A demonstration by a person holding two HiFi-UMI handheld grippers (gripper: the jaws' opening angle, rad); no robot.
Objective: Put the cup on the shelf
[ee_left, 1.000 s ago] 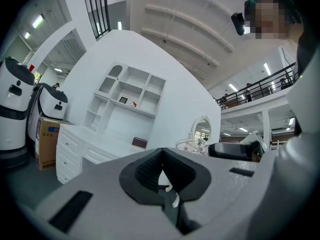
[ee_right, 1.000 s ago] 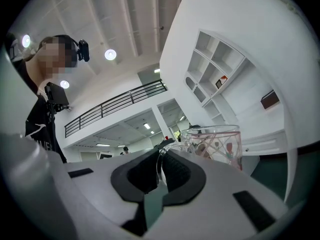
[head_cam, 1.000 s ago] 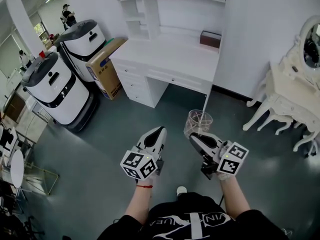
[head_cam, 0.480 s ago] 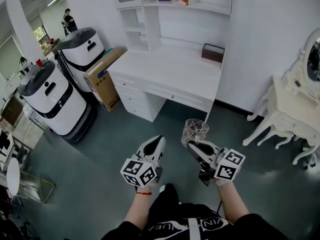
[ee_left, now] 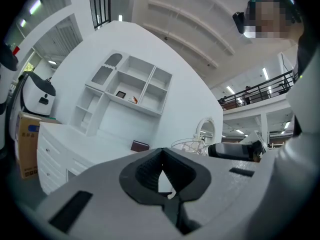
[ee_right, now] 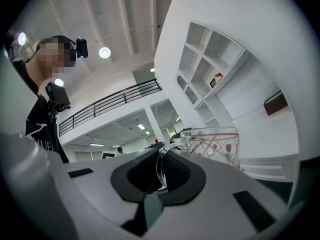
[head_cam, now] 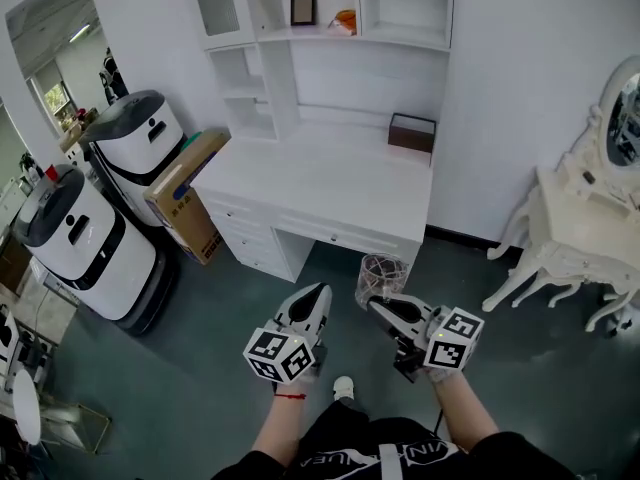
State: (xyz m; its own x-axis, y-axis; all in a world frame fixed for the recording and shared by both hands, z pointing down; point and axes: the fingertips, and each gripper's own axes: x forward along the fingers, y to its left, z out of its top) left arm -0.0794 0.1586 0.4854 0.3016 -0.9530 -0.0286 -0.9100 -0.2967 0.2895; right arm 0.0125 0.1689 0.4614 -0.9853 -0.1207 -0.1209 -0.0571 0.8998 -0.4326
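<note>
Clamping the cup (head_cam: 382, 272), right gripper (head_cam: 374, 305) hangs near desk (head_cam: 318, 184) edge; left gripper (head_cam: 319, 292) seemingly closed.

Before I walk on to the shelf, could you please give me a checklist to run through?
1. Right claw shut on cup, by its handle: ok.
2. Cup upright: ok.
3. Left claw shut, holding nothing: ok.
4. Shelf within reach: not ok, the floor and desk lie between.
5. Room on shelf: ok, right compartment looks bare.
6. Cup dry inside: cannot tell.
</note>
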